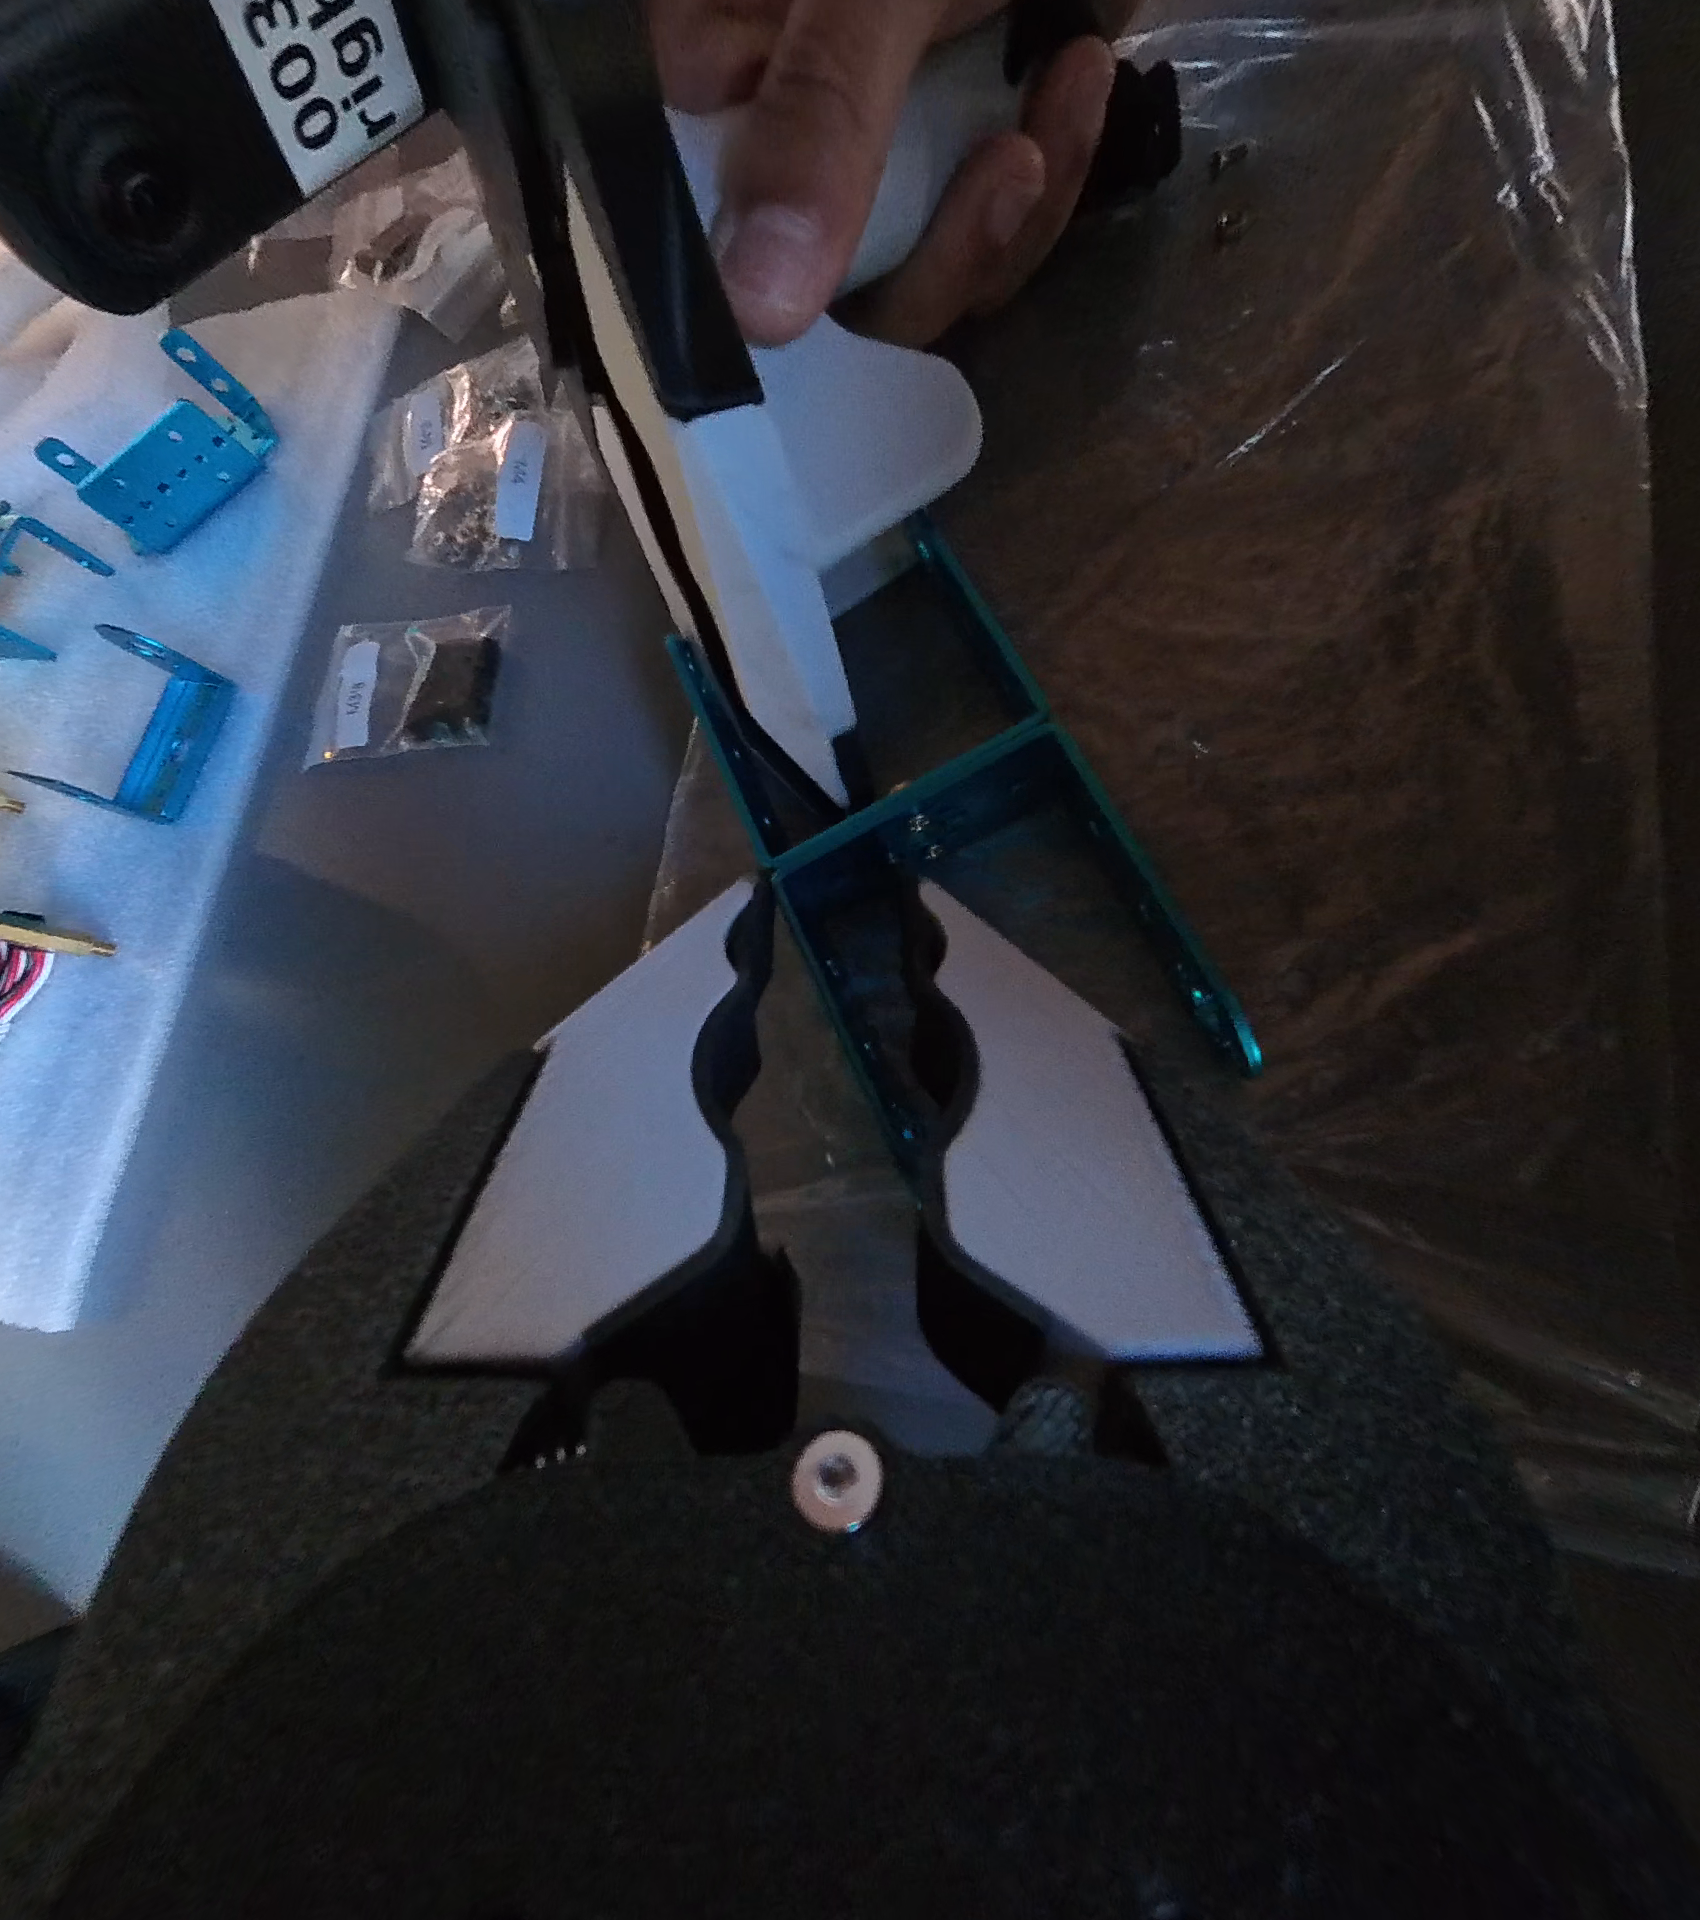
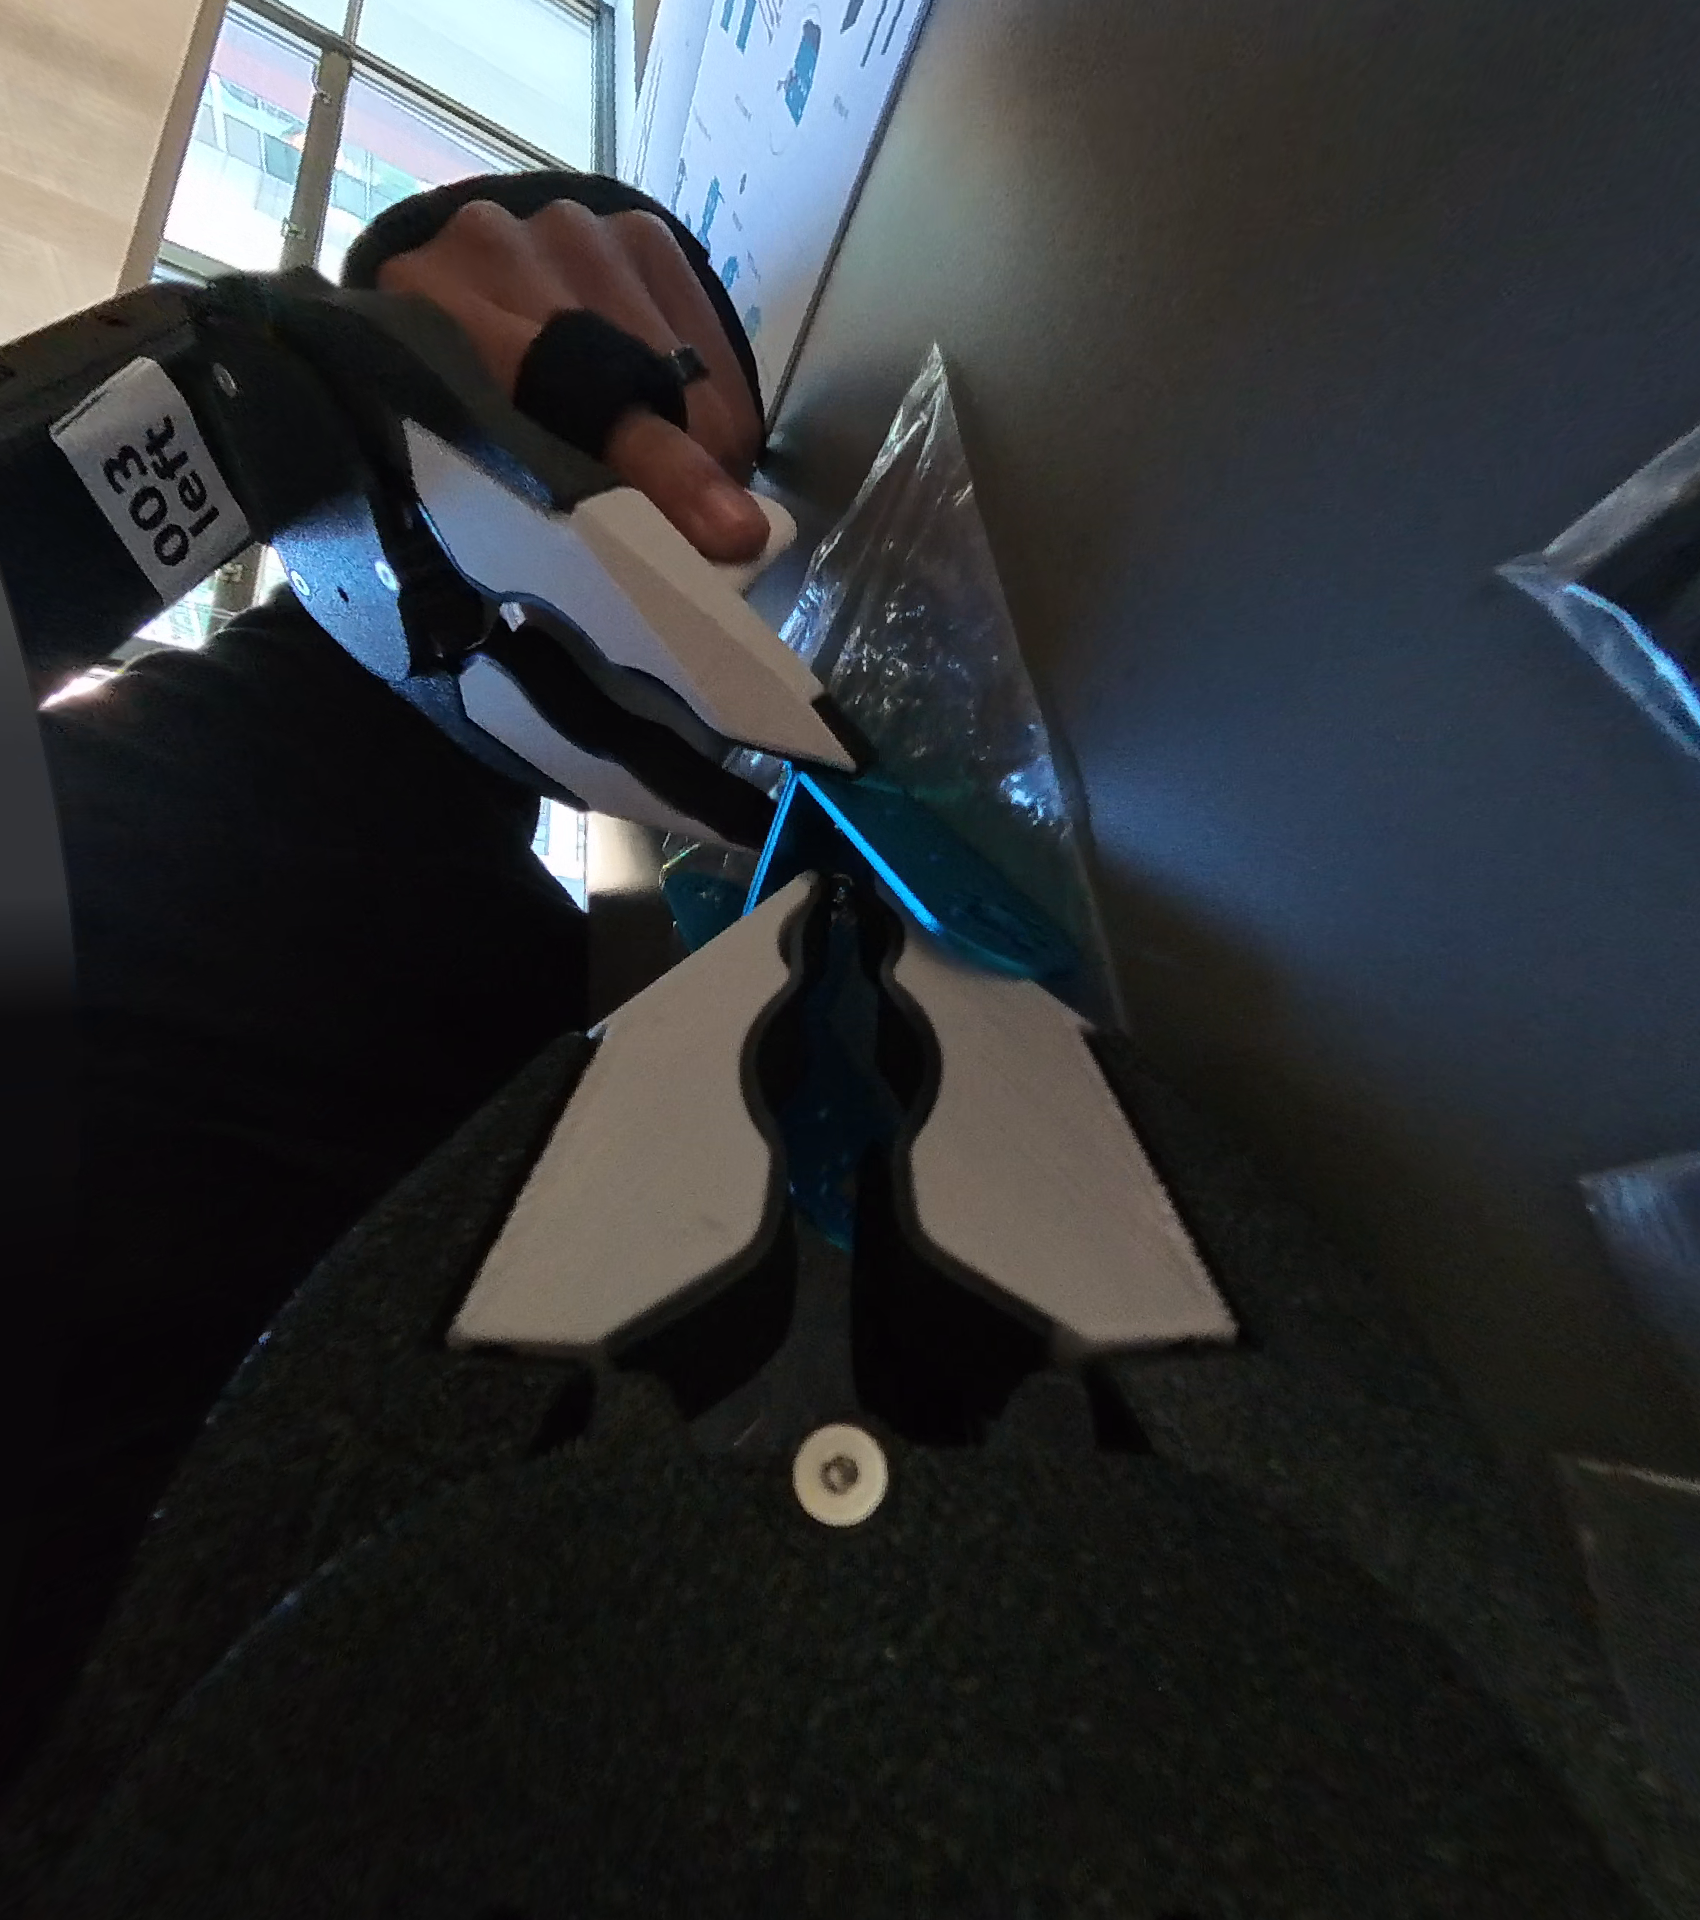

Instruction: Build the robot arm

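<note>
A grey table is carrying blue parts on white foam left of the bracket. You are clamping that blue bracket with both the left gripper and the right gripper, over a clear bag.

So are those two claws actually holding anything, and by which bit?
Yes. Both grip one blue metal bracket: the left gripper pinches one side plate, the right gripper another plate near the corner.

The right gripper grips a blue bracket. The left gripper pinches the bracket's upper corner, a clear bag behind.
</note>
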The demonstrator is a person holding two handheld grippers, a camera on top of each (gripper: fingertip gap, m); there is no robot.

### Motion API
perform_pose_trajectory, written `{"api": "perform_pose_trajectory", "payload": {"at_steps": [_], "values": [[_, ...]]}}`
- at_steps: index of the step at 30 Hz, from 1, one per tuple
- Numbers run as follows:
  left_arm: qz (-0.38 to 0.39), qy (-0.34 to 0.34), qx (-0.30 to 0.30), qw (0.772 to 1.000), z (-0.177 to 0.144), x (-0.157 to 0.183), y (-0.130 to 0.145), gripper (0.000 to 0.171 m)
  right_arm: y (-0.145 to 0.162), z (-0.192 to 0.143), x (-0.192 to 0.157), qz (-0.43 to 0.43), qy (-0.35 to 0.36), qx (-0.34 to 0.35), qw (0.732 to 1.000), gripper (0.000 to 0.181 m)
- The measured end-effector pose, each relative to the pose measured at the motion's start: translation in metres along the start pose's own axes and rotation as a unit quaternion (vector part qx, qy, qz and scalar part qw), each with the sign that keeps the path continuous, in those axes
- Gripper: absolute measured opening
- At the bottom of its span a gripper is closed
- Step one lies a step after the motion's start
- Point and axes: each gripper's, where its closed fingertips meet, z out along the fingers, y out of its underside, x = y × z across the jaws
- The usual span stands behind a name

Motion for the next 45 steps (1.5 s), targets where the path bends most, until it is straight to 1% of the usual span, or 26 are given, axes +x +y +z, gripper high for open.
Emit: {"api": "perform_pose_trajectory", "payload": {"at_steps": [15,18,24,29,34,37,38,39,41,43,45], "values": [[-0.023,0.005,0.0,1.0,0.003,-0.001,-0.003,0.021,0.004,0.001,-0.003,0.007,-0.014,-0.014,1.0,0.001],[-0.024,-0.002,-0.001,1.0,0.003,-0.002,-0.003,0.019,0.005,0.001,-0.003,0.007,-0.017,-0.018,1.0,0.001],[-0.003,-0.042,0.007,0.999,0.0,-0.009,-0.009,0.013,0.001,-0.002,-0.007,0.021,-0.041,-0.009,0.999,0.003],[0.001,-0.044,0.005,0.999,0.0,-0.009,-0.007,0.013,0.002,-0.002,-0.006,0.015,-0.032,-0.007,0.999,0.003],[0.018,-0.03,-0.011,0.999,-0.001,-0.004,0.0,0.016,0.004,-0.001,-0.003,0.002,-0.015,-0.016,1.0,0.0],[-0.011,-0.005,-0.006,1.0,-0.005,-0.001,-0.001,0.016,0.003,-0.003,-0.003,0.004,-0.018,-0.013,1.0,0.0],[-0.015,0.001,-0.016,1.0,-0.006,-0.001,0.0,0.019,0.002,-0.004,-0.002,0.005,-0.016,-0.009,1.0,0.0],[-0.015,-0.009,-0.02,1.0,-0.008,-0.005,0.0,0.022,0.002,-0.004,-0.002,0.003,-0.015,-0.008,1.0,0.0],[-0.021,0.009,-0.022,0.999,-0.013,-0.001,0.001,0.022,0.006,-0.004,-0.003,-0.002,-0.015,-0.019,1.0,0.0],[-0.015,0.001,-0.028,1.0,-0.015,-0.003,0.004,0.023,0.005,-0.004,-0.002,-0.005,-0.009,-0.017,1.0,0.0],[-0.012,0.0,-0.033,0.999,-0.014,-0.002,0.006,0.024,0.004,-0.005,-0.005,-0.036,0.003,-0.017,0.999,0.0]]}}
